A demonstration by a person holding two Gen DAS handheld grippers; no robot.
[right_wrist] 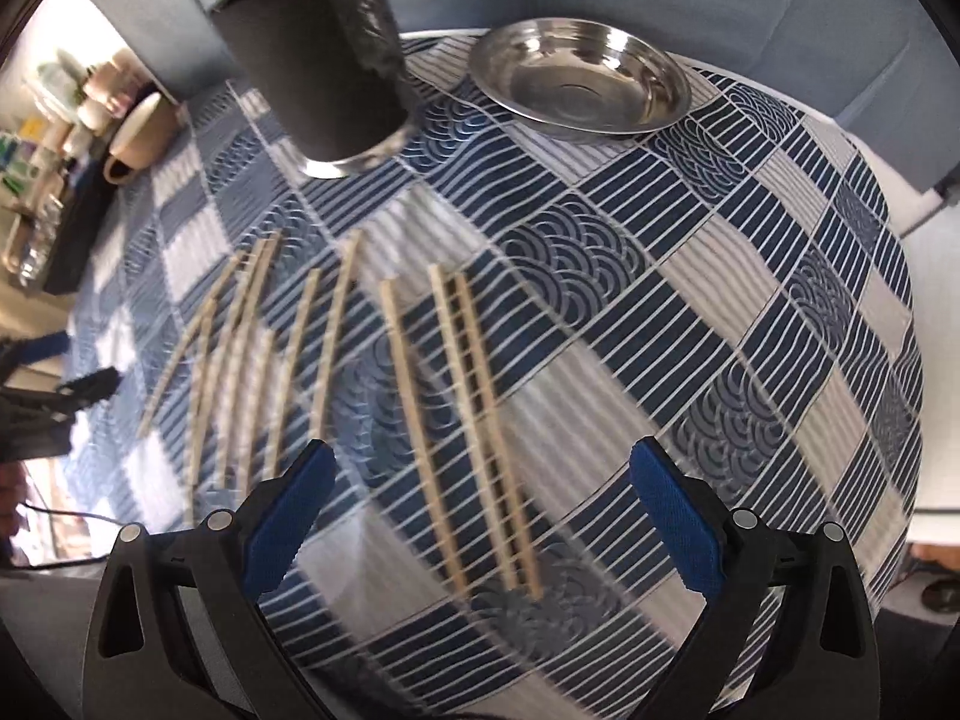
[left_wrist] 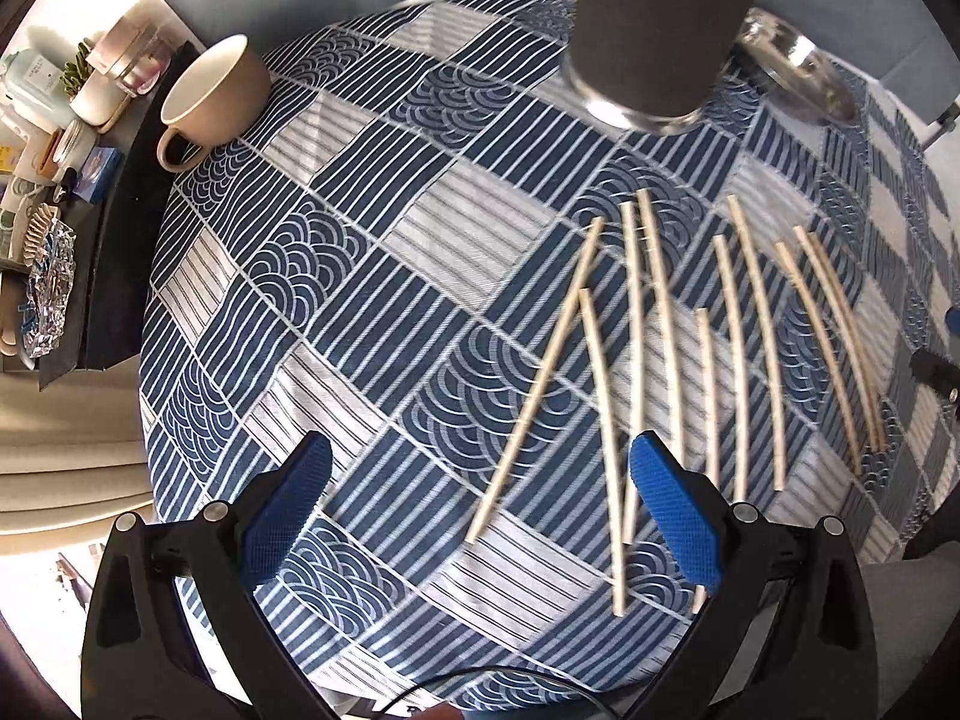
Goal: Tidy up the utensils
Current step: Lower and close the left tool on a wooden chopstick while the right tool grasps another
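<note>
Several pale wooden chopsticks (left_wrist: 536, 378) lie loose and roughly side by side on the blue patterned tablecloth (left_wrist: 360, 276). Behind them stands a tall dark tumbler (left_wrist: 660, 30) with a shiny base. My left gripper (left_wrist: 480, 462) hovers open over the near ends of the left-hand sticks and holds nothing. In the right wrist view the same chopsticks (right_wrist: 422, 438) fan out toward the tumbler (right_wrist: 324, 60). My right gripper (right_wrist: 480, 462) is open above the three right-hand sticks, with nothing between its fingers. The left gripper (right_wrist: 78, 366) shows at that view's left edge.
A shallow steel dish (right_wrist: 579, 81) sits at the back right of the table. A beige mug (left_wrist: 210, 96) stands at the back left edge. Beyond it a side shelf (left_wrist: 54, 180) holds small boxes and jars. The tablecloth (right_wrist: 690, 300) to the right of the sticks is bare.
</note>
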